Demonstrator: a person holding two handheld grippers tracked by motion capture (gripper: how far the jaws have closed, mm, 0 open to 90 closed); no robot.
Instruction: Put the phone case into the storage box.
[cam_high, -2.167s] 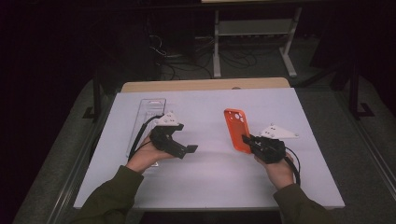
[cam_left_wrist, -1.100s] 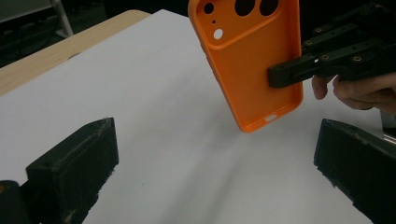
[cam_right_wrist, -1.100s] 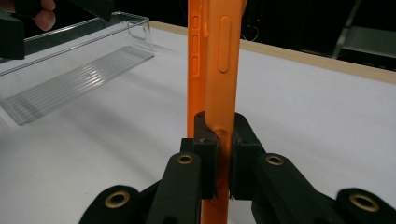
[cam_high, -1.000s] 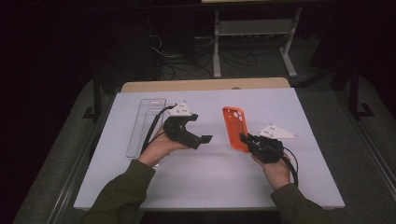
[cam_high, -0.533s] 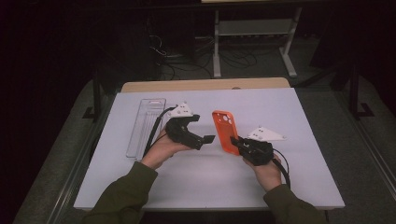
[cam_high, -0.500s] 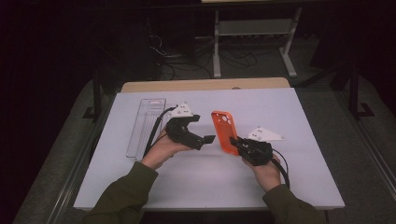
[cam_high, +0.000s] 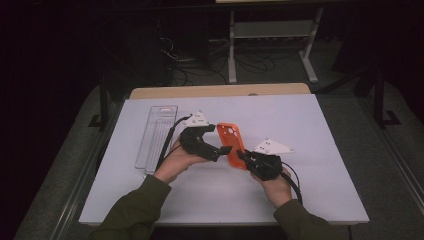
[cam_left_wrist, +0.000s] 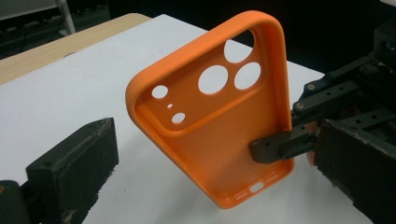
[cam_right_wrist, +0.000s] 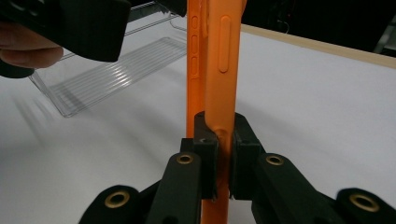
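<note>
Orange soft-plastic phone case (cam_left_wrist: 215, 112) | held upright off white tabletop (cam_high: 320, 125), right of clear ribbed tray (cam_high: 156, 135) | looks light, flexible: pinch the rim | right gripper (cam_right_wrist: 219, 154) clamps its side edge | left gripper (cam_high: 220, 149) wide, beside case

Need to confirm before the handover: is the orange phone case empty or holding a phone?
Empty. The orange phone case shows its bare inside, and the white table shows through its camera holes.

Orange phone case (cam_left_wrist: 219, 121), seemingly fine-dotted inside
</note>
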